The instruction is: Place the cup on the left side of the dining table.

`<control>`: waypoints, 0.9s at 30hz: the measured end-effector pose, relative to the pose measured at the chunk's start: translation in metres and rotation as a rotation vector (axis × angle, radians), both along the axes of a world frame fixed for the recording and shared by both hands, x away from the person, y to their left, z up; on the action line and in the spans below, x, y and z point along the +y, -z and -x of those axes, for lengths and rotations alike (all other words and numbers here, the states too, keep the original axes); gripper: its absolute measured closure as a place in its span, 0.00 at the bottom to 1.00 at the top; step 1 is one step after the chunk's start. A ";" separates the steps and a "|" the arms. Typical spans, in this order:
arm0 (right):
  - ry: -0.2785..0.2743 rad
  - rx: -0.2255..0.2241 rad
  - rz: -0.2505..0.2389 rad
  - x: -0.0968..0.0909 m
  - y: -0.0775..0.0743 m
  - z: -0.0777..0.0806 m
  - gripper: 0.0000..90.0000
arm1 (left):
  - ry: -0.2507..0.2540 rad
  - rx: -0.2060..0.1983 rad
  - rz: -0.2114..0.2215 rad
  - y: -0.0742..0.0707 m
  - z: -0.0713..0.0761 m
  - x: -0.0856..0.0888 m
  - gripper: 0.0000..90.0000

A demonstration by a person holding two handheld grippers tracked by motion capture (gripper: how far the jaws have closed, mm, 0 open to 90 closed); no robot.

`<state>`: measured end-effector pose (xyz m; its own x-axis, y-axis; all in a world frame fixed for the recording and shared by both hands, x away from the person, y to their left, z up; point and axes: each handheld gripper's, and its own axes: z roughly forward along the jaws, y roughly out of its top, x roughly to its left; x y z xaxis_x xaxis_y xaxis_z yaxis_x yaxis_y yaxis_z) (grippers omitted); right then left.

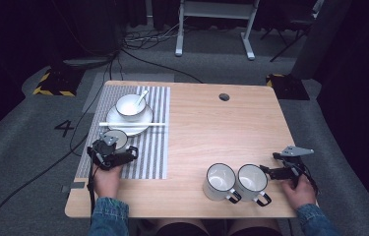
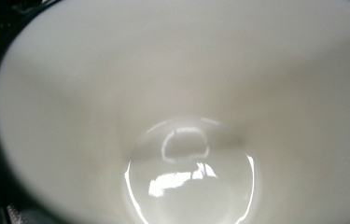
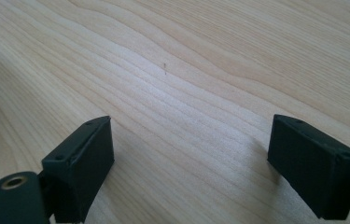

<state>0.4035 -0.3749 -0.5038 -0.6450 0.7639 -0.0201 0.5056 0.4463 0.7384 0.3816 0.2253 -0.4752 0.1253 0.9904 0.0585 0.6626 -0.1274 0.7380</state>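
A light wooden table point(image 1: 211, 132) is seen from above, with a grey striped placemat point(image 1: 152, 147) laid on its left part. On the mat a white plate point(image 1: 142, 123) carries a white bowl point(image 1: 132, 107) with a white spoon point(image 1: 141, 98) in it, and a white stick point(image 1: 157, 125) lies across the plate's near edge. Two white enamel mugs with dark rims point(image 1: 220, 181) point(image 1: 252, 179) stand touching at the near right. The left gripper point(image 1: 109, 153) is held at a third white mug point(image 1: 117, 137) point(image 2: 172, 116) on the mat; whether it is grasped cannot be told. The right gripper point(image 1: 278, 169) point(image 3: 191, 154) is held wide apart over bare wood, just beside the right mug, gripping nothing.
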 end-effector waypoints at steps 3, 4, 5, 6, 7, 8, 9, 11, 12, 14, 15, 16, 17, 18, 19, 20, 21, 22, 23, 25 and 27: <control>0.000 0.000 0.000 0.000 0.000 0.000 0.16 | -0.005 -0.009 0.008 0.003 0.004 0.001 0.01; 0.000 0.000 0.000 0.000 0.000 0.000 0.16 | -0.002 -0.009 0.012 0.003 0.005 0.001 0.01; 0.000 0.000 0.000 0.000 0.000 0.000 0.16 | -0.003 -0.011 0.017 0.003 0.005 0.001 0.01; 0.000 0.000 0.000 0.000 0.000 0.000 0.16 | -0.005 -0.009 0.017 0.003 0.006 0.001 0.02; 0.000 0.000 0.000 0.000 0.000 0.000 0.16 | -0.012 -0.010 0.015 0.003 0.006 0.000 0.02; 0.000 0.000 0.000 0.000 0.000 0.000 0.16 | -0.012 -0.010 0.015 0.003 0.006 0.000 0.02; 0.000 0.000 0.000 0.000 0.000 0.000 0.16 | -0.023 0.000 0.021 0.002 0.007 0.001 0.02; 0.000 0.000 0.000 0.000 0.000 0.000 0.16 | -0.017 0.003 0.032 0.000 0.010 0.001 0.00; 0.002 0.000 -0.002 0.000 0.000 0.000 0.16 | -0.019 0.000 0.037 -0.001 0.012 0.001 0.00; 0.002 0.001 -0.004 0.000 0.000 0.000 0.16 | -0.026 -0.019 0.037 -0.004 0.018 0.001 0.00; 0.001 0.000 -0.002 0.000 0.000 0.000 0.16 | -0.024 -0.026 0.037 -0.006 0.022 0.001 0.00; 0.004 0.000 -0.003 0.000 0.000 0.000 0.16 | -0.023 -0.032 0.038 -0.009 0.025 0.001 0.00; 0.005 0.001 -0.005 0.000 0.000 0.000 0.16 | -0.025 -0.035 0.042 -0.012 0.029 0.001 0.00; 0.004 0.000 -0.005 0.000 0.000 0.000 0.16 | -0.024 -0.049 0.047 -0.013 0.033 0.000 0.00; 0.005 0.001 -0.005 0.000 0.000 0.000 0.16 | -0.016 -0.050 0.054 -0.015 0.037 0.001 0.00; 0.001 0.000 -0.003 0.000 0.000 0.000 0.16 | -0.011 -0.055 0.061 -0.017 0.040 0.001 0.00; 0.005 0.001 -0.005 0.000 0.000 0.000 0.16 | -0.002 -0.056 0.072 -0.018 0.044 0.001 0.00; 0.005 0.001 -0.004 0.000 0.000 0.000 0.16 | 0.002 -0.059 0.077 -0.020 0.047 0.001 0.00; 0.004 0.002 -0.006 0.000 0.000 0.001 0.16 | 0.014 -0.058 0.089 -0.021 0.050 0.001 0.00; 0.002 0.001 -0.003 0.000 0.000 0.001 0.16 | 0.031 -0.058 0.096 -0.024 0.056 0.001 0.00; 0.002 0.001 -0.004 0.000 0.000 0.001 0.16 | 0.053 -0.056 0.099 -0.027 0.063 -0.001 0.00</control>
<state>0.4025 -0.3747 -0.5038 -0.6435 0.7653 -0.0164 0.5075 0.4426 0.7393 0.3191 0.2245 -0.4481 0.1765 0.9838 -0.0309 0.6139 -0.0855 0.7847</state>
